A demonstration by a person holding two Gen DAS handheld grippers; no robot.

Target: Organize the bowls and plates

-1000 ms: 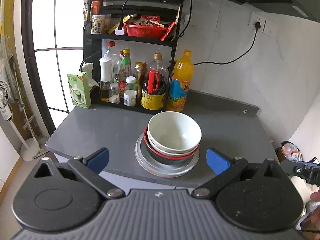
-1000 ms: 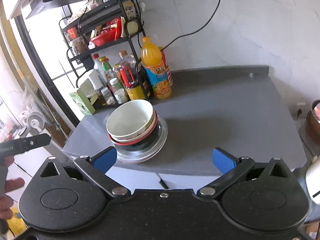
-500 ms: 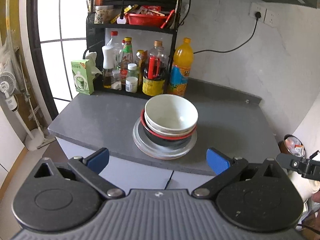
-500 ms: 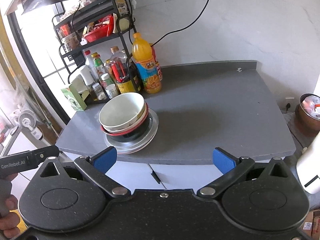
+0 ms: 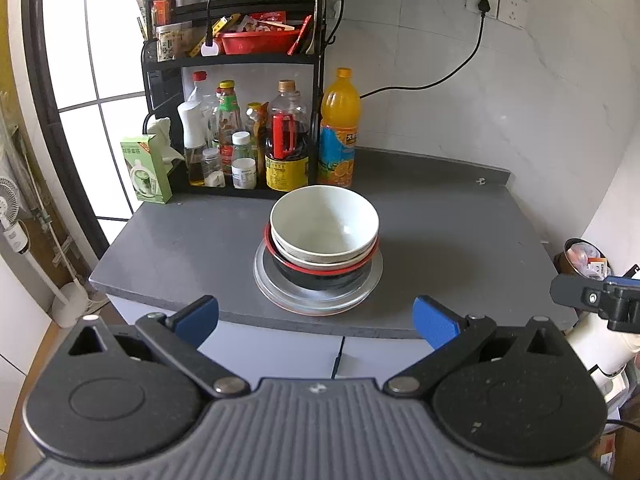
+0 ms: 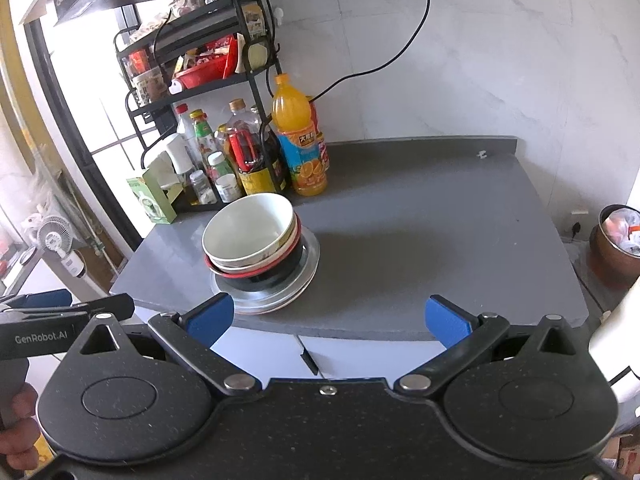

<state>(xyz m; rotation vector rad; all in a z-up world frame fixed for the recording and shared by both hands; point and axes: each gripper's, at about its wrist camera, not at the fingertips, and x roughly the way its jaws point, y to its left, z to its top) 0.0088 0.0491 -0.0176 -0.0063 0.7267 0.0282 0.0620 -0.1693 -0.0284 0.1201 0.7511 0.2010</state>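
Left gripper [image 5: 316, 320] spread wide, empty, held off the front edge of the grey worktop [image 5: 440, 232]. Straight ahead of it, between the lines of its two blue fingertips [image 5: 198, 316], sits the stack: white bowl [image 5: 324, 222] on top, nested in another pale bowl, then a red-rimmed black bowl [image 5: 320, 276], all on plates [image 5: 264, 280] near the worktop's front edge. No contact with either gripper.

Right gripper [image 6: 328, 316] also spread, empty, off the front edge too. From it the stack [image 6: 256, 240] lies ahead and left, just beyond its left fingertip; top bowl sits tilted in this view. Worktop ahead and right of it is bare.

Beyond the stack: orange juice bottle [image 5: 339, 128], and left of it a black rack [image 5: 160, 68] with sauce bottles [image 5: 286, 140] and a red basket [image 5: 260, 42]. Green box [image 5: 146, 170] stands left of the rack.

Hand [image 6: 18, 432] on the left gripper's handle shows at the right view's lower left. Bin [image 6: 618, 240] far right, below the worktop.
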